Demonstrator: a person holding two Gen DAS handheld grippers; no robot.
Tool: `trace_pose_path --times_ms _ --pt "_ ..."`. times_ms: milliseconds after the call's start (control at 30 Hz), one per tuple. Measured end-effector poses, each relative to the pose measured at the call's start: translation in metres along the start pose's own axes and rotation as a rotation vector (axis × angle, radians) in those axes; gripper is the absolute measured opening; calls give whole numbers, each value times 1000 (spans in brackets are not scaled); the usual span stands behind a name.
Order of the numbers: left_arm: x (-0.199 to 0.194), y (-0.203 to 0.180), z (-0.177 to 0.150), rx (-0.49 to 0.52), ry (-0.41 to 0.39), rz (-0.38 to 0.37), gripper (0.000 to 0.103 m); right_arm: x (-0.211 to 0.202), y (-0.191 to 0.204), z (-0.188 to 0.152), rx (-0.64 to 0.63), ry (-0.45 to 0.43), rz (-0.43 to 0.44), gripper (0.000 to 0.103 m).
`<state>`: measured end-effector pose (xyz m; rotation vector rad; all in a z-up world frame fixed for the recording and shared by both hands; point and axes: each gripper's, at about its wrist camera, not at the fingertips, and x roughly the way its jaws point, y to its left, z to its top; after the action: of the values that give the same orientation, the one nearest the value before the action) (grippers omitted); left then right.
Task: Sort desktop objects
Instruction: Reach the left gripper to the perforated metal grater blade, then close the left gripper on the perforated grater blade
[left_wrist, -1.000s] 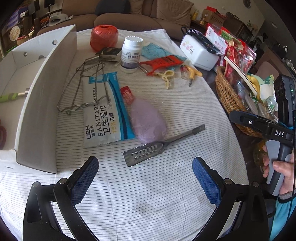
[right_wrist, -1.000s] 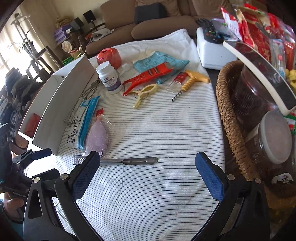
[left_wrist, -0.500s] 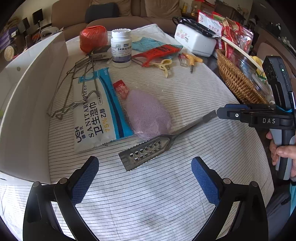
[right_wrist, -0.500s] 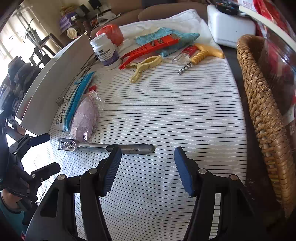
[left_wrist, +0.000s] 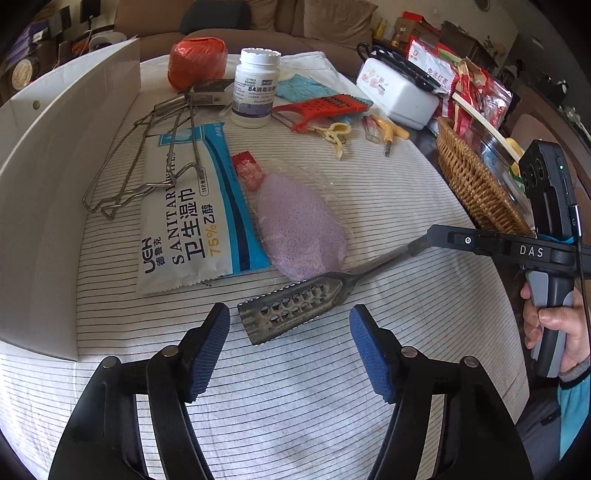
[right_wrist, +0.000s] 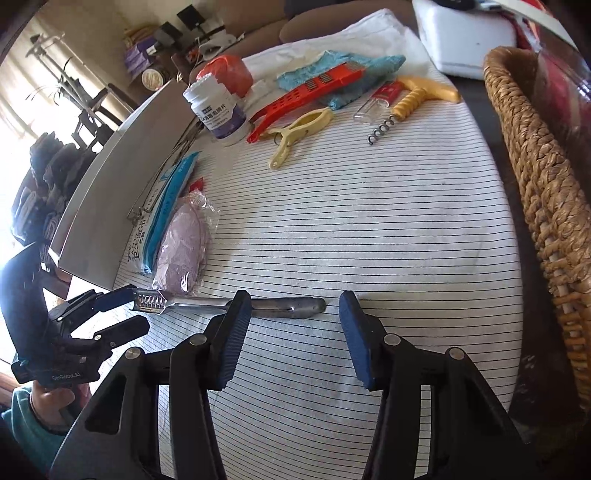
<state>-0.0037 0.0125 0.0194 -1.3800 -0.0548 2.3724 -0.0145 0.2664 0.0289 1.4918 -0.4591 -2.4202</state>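
Note:
A metal grater-scraper (left_wrist: 295, 310) with a perforated head lies on the striped cloth; its handle (right_wrist: 288, 307) points right. My left gripper (left_wrist: 290, 339) is open, its blue pads either side of the perforated head, just short of it. My right gripper (right_wrist: 295, 325) is open, its pads flanking the handle's end. A purple sponge in plastic wrap (left_wrist: 299, 225) and a sanitary wipes pack (left_wrist: 192, 218) lie just beyond the tool. Neither gripper holds anything.
A white box (left_wrist: 55, 206) stands at the left. A wire rack (left_wrist: 147, 166), pill bottle (left_wrist: 256, 88), orange twine ball (left_wrist: 197, 62), red grater (left_wrist: 325, 107), yellow peeler (right_wrist: 299, 133) and corkscrew (right_wrist: 406, 103) lie farther back. A wicker basket (right_wrist: 546, 192) borders the right.
Both grippers have moved in toward the metal tool and narrowed their jaws, the left at the perforated head, the right at the handle end. The tool has not moved.

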Motion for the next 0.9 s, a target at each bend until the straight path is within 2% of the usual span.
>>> trace_pose_path --times_ms 67,100,133,200,267,400,567,600,700,900 --pt "1 1 -1 -2 1 -2 67 -3 -2 1 14 -10 11 46" --pt "2 1 -1 -5 2 -5 62 -5 -3 1 22 -12 21 46" --pt "2 2 -1 -10 4 -10 50 -5 -4 1 24 -13 24 46" --pt "2 5 -1 -19 6 -17 46 -5 -3 -1 9 -9 18 45" --pt "2 7 0 -33 11 -32 45 -6 4 -2 -34 -16 -19 29" --pt "2 11 2 -51 14 -42 45 -12 24 -5 -151 -31 -69 29" --pt "3 12 3 -55 17 -58 45 -13 18 -5 -143 -28 -79 31" --pt "3 11 3 -53 18 -64 43 -14 13 -4 -119 -30 -63 31" --pt "6 11 3 -53 27 -77 21 -12 -1 -3 -51 -17 -30 31" --pt "5 15 3 -75 23 -97 20 -3 -1 -6 -42 5 -18 31"
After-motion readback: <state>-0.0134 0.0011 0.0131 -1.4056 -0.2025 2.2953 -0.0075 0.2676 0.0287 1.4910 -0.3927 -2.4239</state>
